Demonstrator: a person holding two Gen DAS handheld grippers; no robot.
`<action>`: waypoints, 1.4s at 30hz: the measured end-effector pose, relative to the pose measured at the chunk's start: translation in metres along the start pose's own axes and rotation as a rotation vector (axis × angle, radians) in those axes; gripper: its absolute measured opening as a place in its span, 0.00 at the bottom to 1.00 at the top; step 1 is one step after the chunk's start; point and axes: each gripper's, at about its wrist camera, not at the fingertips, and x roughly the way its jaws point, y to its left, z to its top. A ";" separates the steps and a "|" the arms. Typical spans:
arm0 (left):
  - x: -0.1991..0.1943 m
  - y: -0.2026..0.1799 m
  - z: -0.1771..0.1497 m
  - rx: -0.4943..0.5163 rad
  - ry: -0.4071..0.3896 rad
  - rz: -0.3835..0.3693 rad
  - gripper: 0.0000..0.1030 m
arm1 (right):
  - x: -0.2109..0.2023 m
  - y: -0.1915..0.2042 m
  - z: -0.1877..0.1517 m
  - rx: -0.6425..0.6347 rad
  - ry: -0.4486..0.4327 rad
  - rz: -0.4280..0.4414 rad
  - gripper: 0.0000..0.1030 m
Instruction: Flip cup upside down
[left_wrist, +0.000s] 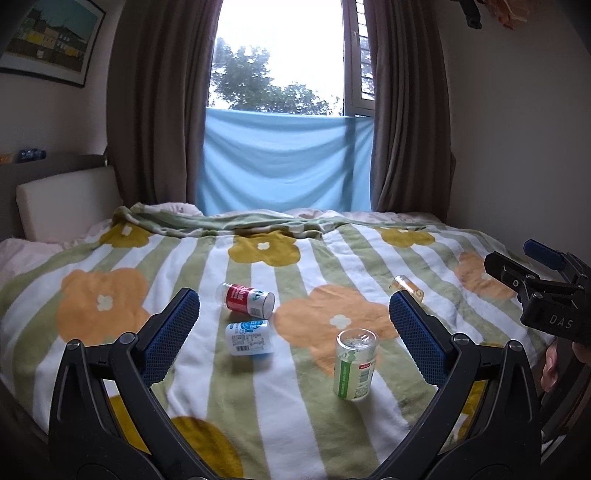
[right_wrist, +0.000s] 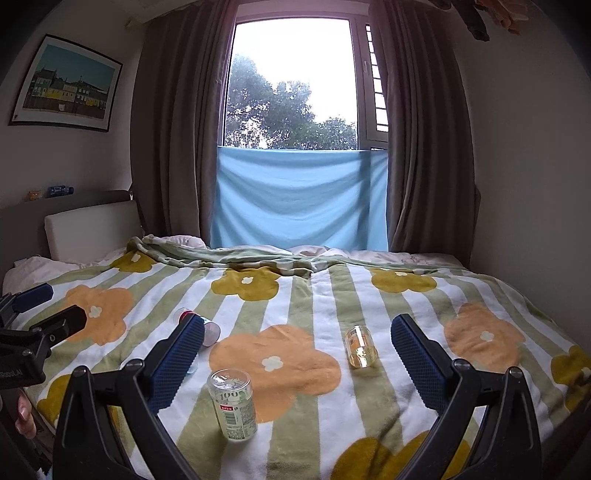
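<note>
We hold our left gripper (left_wrist: 295, 325) above the near part of a fleecy blanket (left_wrist: 229, 258) striped green and white with orange and mustard flowers, its blue-padded fingers (left_wrist: 170, 332) spread wide apart and gripping nothing; our right gripper (right_wrist: 297, 354) hangs just as wide apart and bare, off to the right of the other. The clear plastic cup with a green and white label (left_wrist: 355, 363) stands on the blanket near us, between the two sets of fingers in the left wrist view and low left of centre in the right wrist view (right_wrist: 232, 404); whether its mouth faces up or down we cannot tell. Farther out, a clear cup with a red and white label (left_wrist: 246, 300) lies on its side, and a white cup with blue print (left_wrist: 248, 336) lies just in front of it, close but apart. A small clear cup with a yellowish label (right_wrist: 360, 347) lies on its side, right of the standing one. Behind the bed a pale blue cloth (right_wrist: 299, 199) hangs across the window between brown curtains (right_wrist: 177, 129)
</note>
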 end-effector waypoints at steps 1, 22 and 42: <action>0.000 0.000 0.000 -0.001 0.000 -0.001 0.99 | 0.000 0.000 0.000 0.000 0.002 -0.002 0.98; 0.001 -0.005 -0.002 -0.003 -0.020 -0.017 0.99 | 0.002 -0.001 0.001 0.022 0.002 -0.009 0.98; -0.004 -0.011 -0.002 0.014 -0.046 -0.012 0.99 | 0.003 -0.002 -0.001 0.036 -0.003 0.000 0.98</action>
